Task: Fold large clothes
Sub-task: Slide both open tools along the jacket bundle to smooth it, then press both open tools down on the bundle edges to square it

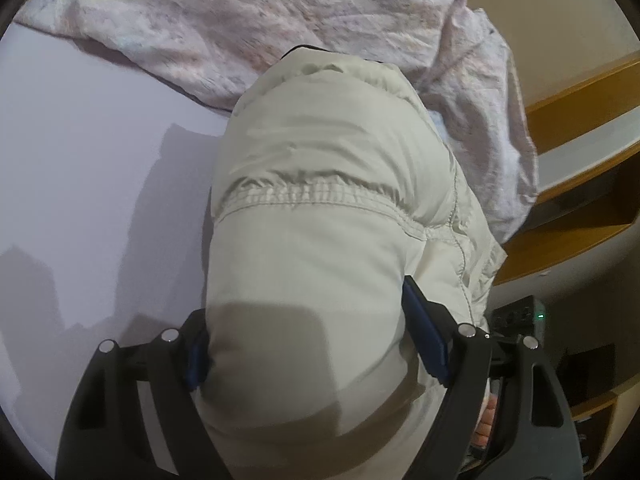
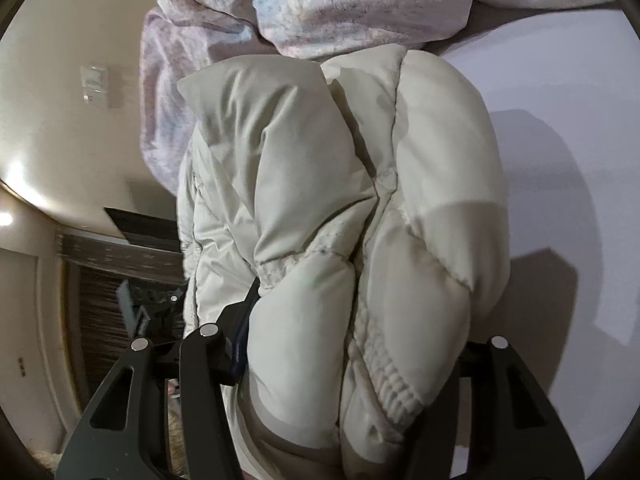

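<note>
Pale bed sheet (image 1: 88, 184) is seen beneath a cream puffer jacket (image 1: 320, 208), clamped mid-frame in the left hand-held gripper (image 1: 312, 356) and right hand-held gripper (image 2: 352, 364); slick padding could slip free.

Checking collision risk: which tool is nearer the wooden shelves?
Left. The left tool, clamped on the puffer jacket, has the wooden shelves just beside it; the right tool's view shows no shelves.
</note>
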{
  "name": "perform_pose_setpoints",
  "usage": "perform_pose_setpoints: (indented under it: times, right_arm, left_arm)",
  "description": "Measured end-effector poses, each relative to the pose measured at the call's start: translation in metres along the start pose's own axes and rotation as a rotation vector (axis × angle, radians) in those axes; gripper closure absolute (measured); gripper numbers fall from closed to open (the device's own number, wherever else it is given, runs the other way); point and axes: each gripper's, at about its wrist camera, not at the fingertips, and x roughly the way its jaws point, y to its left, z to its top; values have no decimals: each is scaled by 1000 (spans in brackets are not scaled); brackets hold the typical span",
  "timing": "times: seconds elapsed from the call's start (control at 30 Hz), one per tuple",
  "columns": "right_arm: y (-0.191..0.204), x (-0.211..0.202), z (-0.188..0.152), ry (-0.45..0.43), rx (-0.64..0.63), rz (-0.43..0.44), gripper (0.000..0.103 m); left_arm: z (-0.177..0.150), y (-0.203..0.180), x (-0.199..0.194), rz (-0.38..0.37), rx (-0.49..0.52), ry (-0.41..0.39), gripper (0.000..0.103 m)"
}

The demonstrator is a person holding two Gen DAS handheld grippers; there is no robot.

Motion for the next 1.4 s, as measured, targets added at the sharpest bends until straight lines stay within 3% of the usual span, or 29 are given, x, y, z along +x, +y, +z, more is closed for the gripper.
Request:
perform_pose_setpoints:
  times: [0.1, 0.23, 0.43, 0.6, 0.67, 0.73, 0.83, 0.9, 1.0, 1.1, 1.4]
  right_arm:
    - [-8, 14, -2, -16, 19, -75, 46]
    - [-16, 13, -9, -53, 38, -152, 28]
    - [1, -8, -17, -63, -28, -265, 24]
    - [22, -52, -22, -222, -76, -349, 22]
    - [36, -60, -24, -276, -122, -357, 25]
    - [58, -49, -22, -273, -204, -381, 41]
    - [90, -19, -23, -262, -344, -439, 58]
    - [103, -3, -24, -271, -404, -472, 61]
    - [106, 14, -20, -294, -456, -555, 62]
    - [89, 31, -14, -248, -451, -650, 64]
    - [60, 52, -10, -209, -434, -671, 64]
  left_arm:
    - [3, 4, 7, 65, 47, -3, 23]
    - [2, -3, 11, 122, 100, -25, 19]
    - [0, -10, -11, 198, 191, -40, 15]
    - [0, -29, -36, 293, 312, -101, 13]
    - [2, -33, -36, 299, 318, -96, 12]
    - [5, -40, -31, 310, 319, -83, 12]
    - [4, -54, -21, 313, 344, -79, 12]
    - [3, -64, -13, 326, 381, -72, 12]
    - [-1, -73, -1, 370, 434, -65, 10]
    - [-3, -77, 11, 424, 479, -54, 2]
    - [-4, -78, 34, 490, 544, -44, 2]
